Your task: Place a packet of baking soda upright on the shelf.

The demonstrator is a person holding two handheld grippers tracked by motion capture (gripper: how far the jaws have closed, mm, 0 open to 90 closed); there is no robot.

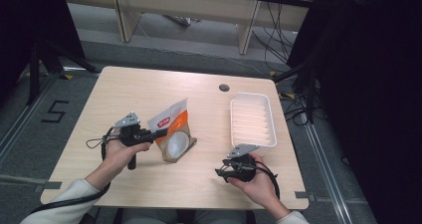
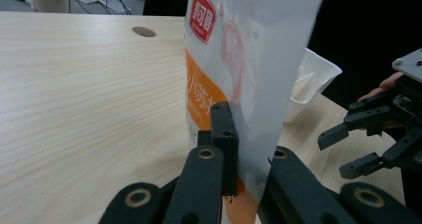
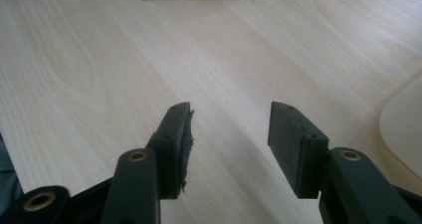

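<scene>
An orange and white snack pouch (image 1: 174,127) with a red label stands tilted near the table's middle, its lower end on the wood. My left gripper (image 1: 160,132) is shut on the pouch's left edge; in the left gripper view the pouch (image 2: 234,74) rises between the jaws, which pinch it. My right gripper (image 1: 221,171) rests near the front right of the table, open, with nothing between its fingers (image 3: 174,134); bare wood lies under it. The right gripper (image 2: 358,144) is also seen farther off in the left gripper view.
A white ribbed tray (image 1: 253,120) lies at the right side of the table, just beyond my right hand; its corner (image 3: 405,129) shows in the right gripper view. A cable hole (image 1: 224,88) sits near the far edge. Floor and cables surround the table.
</scene>
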